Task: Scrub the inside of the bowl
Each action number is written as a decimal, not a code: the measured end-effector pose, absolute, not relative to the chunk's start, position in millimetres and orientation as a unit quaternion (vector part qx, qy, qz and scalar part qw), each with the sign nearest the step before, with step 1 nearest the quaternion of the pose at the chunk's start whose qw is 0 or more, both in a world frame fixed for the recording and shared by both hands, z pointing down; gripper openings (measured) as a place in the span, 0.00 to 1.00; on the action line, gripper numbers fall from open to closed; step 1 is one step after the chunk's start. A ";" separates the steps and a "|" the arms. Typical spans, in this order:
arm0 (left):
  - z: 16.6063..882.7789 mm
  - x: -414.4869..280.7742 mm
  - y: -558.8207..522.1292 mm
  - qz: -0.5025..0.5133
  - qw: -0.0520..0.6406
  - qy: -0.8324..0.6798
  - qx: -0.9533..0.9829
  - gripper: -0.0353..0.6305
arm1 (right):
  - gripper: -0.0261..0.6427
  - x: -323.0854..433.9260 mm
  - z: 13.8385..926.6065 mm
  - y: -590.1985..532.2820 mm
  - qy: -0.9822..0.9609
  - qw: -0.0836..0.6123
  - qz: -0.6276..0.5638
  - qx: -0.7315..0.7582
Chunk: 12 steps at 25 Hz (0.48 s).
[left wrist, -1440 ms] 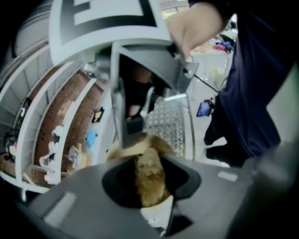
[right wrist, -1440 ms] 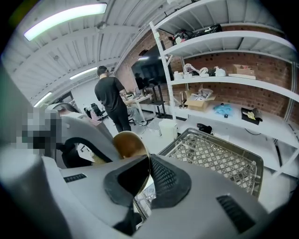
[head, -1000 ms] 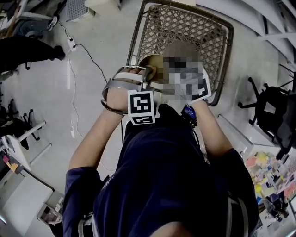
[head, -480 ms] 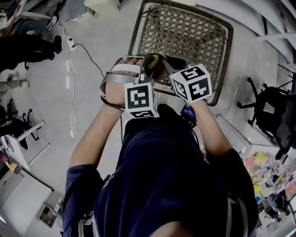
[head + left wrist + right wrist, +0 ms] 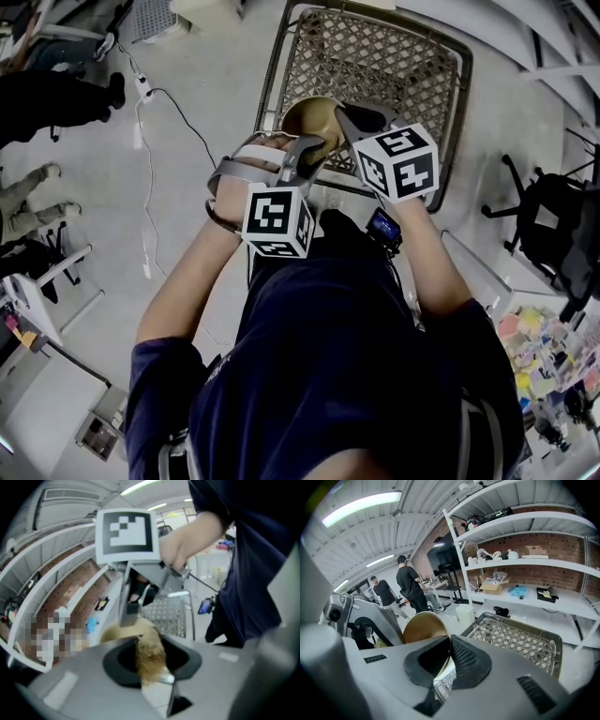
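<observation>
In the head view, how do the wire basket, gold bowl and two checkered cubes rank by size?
1. Grey wire-mesh basket.
2. Left marker cube and right marker cube, alike; nearness inflates them.
3. Round golden metal bowl, partly hidden.

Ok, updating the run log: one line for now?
right gripper: jaws shut on bowl rim | left gripper: jaws shut on scrub pad | pad-bowl contact unclear
</observation>
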<state>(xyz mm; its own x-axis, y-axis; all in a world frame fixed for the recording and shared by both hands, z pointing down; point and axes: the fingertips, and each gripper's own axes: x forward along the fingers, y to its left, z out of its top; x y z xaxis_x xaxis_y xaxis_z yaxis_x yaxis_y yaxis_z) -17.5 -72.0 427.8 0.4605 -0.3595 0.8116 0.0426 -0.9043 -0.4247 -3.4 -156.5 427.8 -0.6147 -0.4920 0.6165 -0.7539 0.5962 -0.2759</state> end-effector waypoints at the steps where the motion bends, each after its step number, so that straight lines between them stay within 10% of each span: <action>1: 430.3 -24.3 -70.0 -0.522 0.199 0.086 -0.825 0.20 | 0.06 -1.8 428.6 -156.3 -0.858 0.248 0.265 0.363; 12: 431.7 -2.8 -73.6 -0.530 0.213 0.075 -0.817 0.20 | 0.06 -10.3 432.1 -141.6 -0.863 0.249 0.268 0.349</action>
<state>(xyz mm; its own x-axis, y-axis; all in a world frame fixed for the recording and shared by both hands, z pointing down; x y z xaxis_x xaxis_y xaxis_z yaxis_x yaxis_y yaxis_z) -2.8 -73.6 431.7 0.4262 -0.3493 0.8345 0.1028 -0.8978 -0.4282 -10.3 -141.6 432.1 -0.6321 -0.4696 0.6163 -0.7362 0.6121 -0.2887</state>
